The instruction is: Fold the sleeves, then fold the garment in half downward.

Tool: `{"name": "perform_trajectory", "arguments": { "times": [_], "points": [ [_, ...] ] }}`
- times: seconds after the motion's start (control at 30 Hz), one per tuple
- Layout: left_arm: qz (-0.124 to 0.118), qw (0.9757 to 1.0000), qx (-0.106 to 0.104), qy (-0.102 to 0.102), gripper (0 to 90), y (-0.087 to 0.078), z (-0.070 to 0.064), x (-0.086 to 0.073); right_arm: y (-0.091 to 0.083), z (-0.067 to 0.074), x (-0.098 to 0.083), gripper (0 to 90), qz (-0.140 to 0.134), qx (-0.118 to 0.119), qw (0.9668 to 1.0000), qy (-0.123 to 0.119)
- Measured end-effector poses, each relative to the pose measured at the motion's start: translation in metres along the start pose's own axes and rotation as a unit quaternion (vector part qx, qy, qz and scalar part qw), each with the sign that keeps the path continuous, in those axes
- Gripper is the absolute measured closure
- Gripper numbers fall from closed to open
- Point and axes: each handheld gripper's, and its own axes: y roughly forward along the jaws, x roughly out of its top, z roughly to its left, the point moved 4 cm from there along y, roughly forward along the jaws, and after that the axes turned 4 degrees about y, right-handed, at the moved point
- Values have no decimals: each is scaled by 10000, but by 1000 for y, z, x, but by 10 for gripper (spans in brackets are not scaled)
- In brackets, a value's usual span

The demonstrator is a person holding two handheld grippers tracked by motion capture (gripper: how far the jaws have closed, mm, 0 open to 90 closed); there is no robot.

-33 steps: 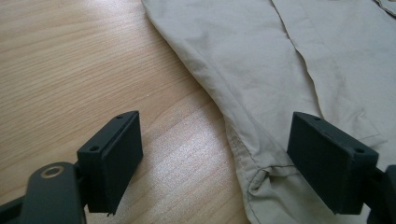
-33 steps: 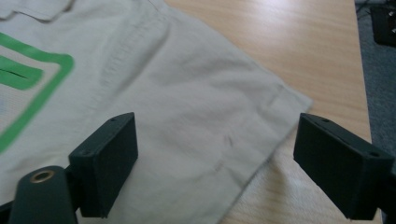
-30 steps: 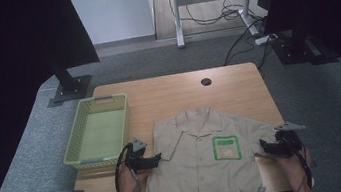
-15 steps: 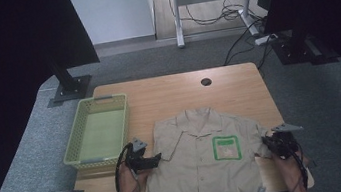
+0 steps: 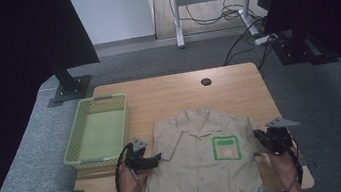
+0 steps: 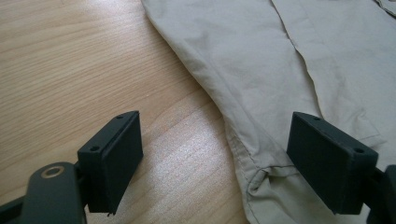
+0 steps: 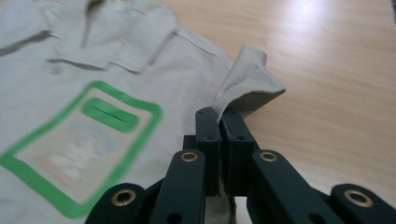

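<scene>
A beige short-sleeved shirt point(image 5: 199, 172) lies flat on the wooden table point(image 5: 168, 96), collar away from me, with a green-framed patch point(image 5: 226, 147) on its chest. My right gripper point(image 7: 219, 116) is shut on the edge of the shirt's right-hand sleeve point(image 7: 247, 79), which stands up folded above the wood; in the high view this gripper point(image 5: 259, 139) is at the shirt's right side. My left gripper point(image 6: 219, 161) is open, low over the table, and the shirt's other side edge point(image 6: 252, 168) lies loose between its jaws; in the high view it point(image 5: 156, 159) sits at the shirt's left side.
A light green plastic basket point(image 5: 101, 99) stands on the left part of the table, just beyond my left hand. A round cable hole point(image 5: 206, 82) is near the far edge. Bare wood stretches beyond the collar.
My right gripper has closed on the sleeve edge and risen a little, pulling the sleeve up with it. The left gripper has stayed put, still open.
</scene>
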Motion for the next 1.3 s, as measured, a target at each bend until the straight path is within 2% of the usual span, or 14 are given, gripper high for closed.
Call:
{"name": "perform_trajectory", "arguments": {
  "times": [0.17, 0.3, 0.53, 0.63, 0.73, 0.83, 0.9, 0.97, 1.03, 1.17, 1.3],
  "points": [
    [4, 10000, 4, 1, 182, 0, 0, 0, 8, 21, 11, 861, -38, 250, 9996, -146],
    [3, 10000, 4, 0, 183, 0, 0, 0, 24, 35, 14, 852, 86, 420, 9988, -255],
    [4, 10000, 5, 0, 183, 0, 0, 0, 54, 56, 8, 808, 369, 697, 9961, -398],
    [4, 10000, 5, 0, 183, 0, 0, 0, 64, 61, 4, 753, 505, 790, 9948, -396],
    [4, 10000, 4, 0, 183, 0, 0, 0, 69, 62, 2, 634, 526, 903, 9938, -371],
    [3, 10000, 4, 0, 182, 0, 0, 0, 67, 61, 5, 522, 392, 922, 9943, -372],
    [4, 10000, 3, 2, 182, 0, 0, 0, 66, 61, 6, 490, 354, 931, 9943, -370],
    [3, 10000, 2, 1, 182, 0, 0, 0, 64, 60, 8, 454, 313, 905, 9947, -376],
    [5, 10000, -2, 2, 181, 0, 0, 0, 57, 55, 13, 355, 212, 801, 9958, -397],
    [3, 10000, -29, 5, 174, 0, -1, 0, 51, 48, 12, 284, 195, 717, 9965, -392],
    [-88, 9992, -373, -131, 206, -3, -4, 6, 47, 40, 8, 236, 184, 655, 9969, -385]
  ]
}}
